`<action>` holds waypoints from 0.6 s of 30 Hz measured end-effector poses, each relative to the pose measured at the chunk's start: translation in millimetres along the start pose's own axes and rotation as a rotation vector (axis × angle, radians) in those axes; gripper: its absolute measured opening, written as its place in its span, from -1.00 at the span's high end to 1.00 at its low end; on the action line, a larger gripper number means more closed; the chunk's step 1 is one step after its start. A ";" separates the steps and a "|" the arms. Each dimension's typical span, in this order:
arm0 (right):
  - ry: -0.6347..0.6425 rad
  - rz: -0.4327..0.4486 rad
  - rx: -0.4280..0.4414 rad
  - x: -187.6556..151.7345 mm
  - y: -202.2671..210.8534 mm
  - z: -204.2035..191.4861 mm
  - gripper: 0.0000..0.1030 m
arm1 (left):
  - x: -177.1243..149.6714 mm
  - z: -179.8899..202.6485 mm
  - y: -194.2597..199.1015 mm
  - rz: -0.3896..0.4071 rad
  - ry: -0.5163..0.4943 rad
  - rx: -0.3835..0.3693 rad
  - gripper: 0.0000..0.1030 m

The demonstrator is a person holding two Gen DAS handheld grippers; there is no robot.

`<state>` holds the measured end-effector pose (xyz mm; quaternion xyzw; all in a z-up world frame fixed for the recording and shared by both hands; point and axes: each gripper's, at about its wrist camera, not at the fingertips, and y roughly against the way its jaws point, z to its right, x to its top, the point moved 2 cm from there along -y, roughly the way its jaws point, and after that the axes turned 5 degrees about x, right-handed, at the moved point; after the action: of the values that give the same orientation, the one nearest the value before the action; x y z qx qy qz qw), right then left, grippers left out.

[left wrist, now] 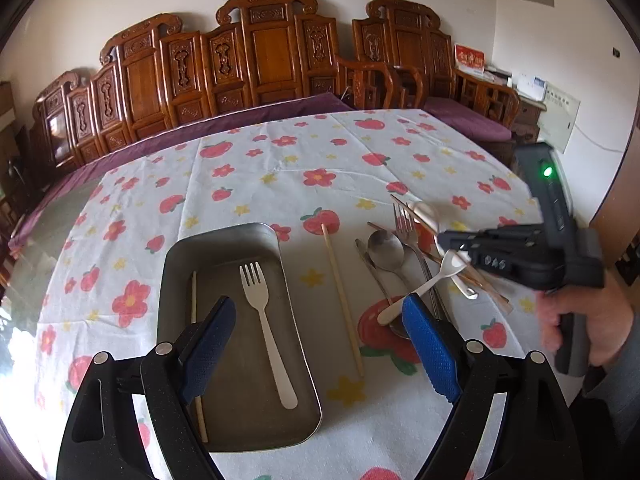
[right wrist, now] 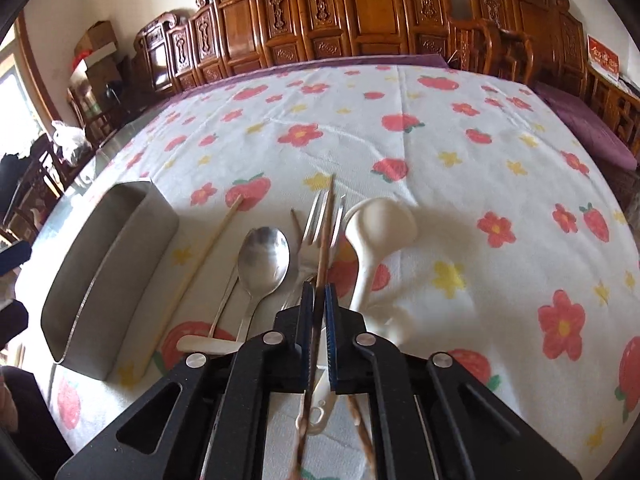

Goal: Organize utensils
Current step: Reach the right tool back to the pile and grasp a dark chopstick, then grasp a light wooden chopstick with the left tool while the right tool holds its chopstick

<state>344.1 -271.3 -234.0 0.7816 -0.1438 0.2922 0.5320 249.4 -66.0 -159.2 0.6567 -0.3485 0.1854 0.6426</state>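
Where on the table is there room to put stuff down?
The far half of the tablecloth is bare, and so is the right side past the white spoon. The tray has room beside its fork. The utensil pile is crowded.

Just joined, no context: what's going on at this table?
A person is sorting utensils into a metal tray, one claw per hand. The right claw is shut on a dark wooden chopstick in the loose pile. The left claw hangs open over the tray, which already holds a white fork and a pale chopstick.
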 end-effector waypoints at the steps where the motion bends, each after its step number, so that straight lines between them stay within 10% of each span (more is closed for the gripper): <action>1: -0.005 0.014 0.012 2.2 5.8 2.5 0.88 | 2.0 1.8 -1.7 -0.006 -0.003 0.004 -0.59; 18: -0.049 0.083 0.076 9.0 36.5 29.5 0.88 | 26.4 35.5 -91.6 -0.278 -0.033 -0.006 0.40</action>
<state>340.6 -311.9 -209.0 0.8015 -0.1776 0.3001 0.4857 324.0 -112.7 -210.2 0.6995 -0.2656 0.0826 0.6583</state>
